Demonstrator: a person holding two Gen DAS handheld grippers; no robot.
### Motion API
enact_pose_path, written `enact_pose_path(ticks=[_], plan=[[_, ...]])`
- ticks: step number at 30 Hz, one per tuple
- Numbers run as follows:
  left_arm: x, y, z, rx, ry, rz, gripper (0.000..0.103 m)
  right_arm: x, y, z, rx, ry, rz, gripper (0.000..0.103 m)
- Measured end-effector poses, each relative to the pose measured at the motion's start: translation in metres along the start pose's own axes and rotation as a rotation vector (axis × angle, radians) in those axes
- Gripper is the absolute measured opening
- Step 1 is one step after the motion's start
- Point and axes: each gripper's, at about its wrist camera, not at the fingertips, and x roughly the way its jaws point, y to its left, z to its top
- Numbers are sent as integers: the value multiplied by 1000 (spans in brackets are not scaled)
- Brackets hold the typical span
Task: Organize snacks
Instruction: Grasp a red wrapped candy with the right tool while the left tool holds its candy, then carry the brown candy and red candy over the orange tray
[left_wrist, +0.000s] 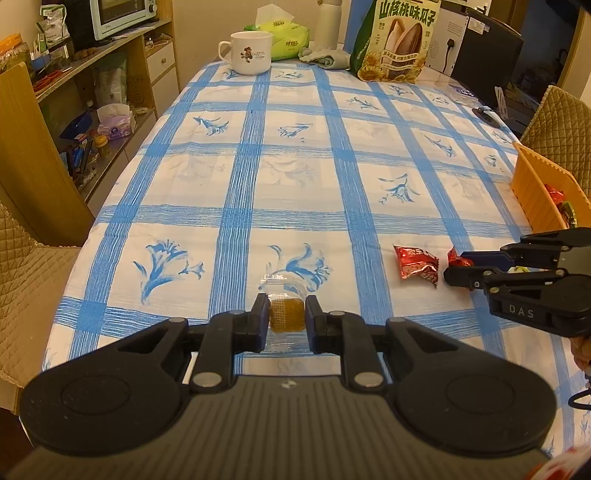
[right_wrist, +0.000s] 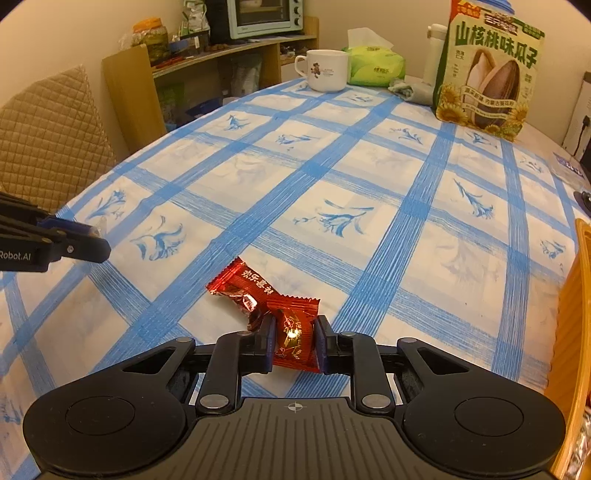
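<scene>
My left gripper (left_wrist: 287, 314) is shut on a brown candy in a clear wrapper (left_wrist: 287, 314), low over the blue-checked tablecloth (left_wrist: 295, 155). My right gripper (right_wrist: 294, 334) is shut on a red-wrapped candy (right_wrist: 295, 332). A second red-wrapped candy (right_wrist: 236, 286) lies on the cloth just beyond it, also seen in the left wrist view (left_wrist: 417, 264). The right gripper (left_wrist: 456, 267) shows at the right of the left wrist view. The left gripper (right_wrist: 98, 240) shows at the left of the right wrist view. An orange basket (left_wrist: 535, 184) with wrapped snacks inside stands at the right table edge.
A white mug (left_wrist: 248, 51), a green tissue pack (left_wrist: 284, 35), a grey cloth (left_wrist: 325, 57) and a large sunflower-seed bag (left_wrist: 397, 40) stand at the far end. Padded chairs (right_wrist: 48, 140) flank the table. A wooden shelf with an oven (left_wrist: 122, 14) is at the left.
</scene>
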Motion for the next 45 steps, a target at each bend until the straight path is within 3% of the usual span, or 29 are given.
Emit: enact_pose_path(ticks=[8, 19, 35, 45], plan=[[-18, -9, -4, 20, -18, -27, 18, -34, -3, -6, 126, -32, 22, 22], [-51, -44, -10, 66, -34, -129, 18, -107, -11, -36, 284, -77, 41, 22], [-72, -166, -13, 248, -58, -319, 18, -214, -72, -103, 459, -152, -105, 22], [-71, -242, -6, 309, -76, -393, 18, -254, -124, -125, 501, -194, -175, 22]])
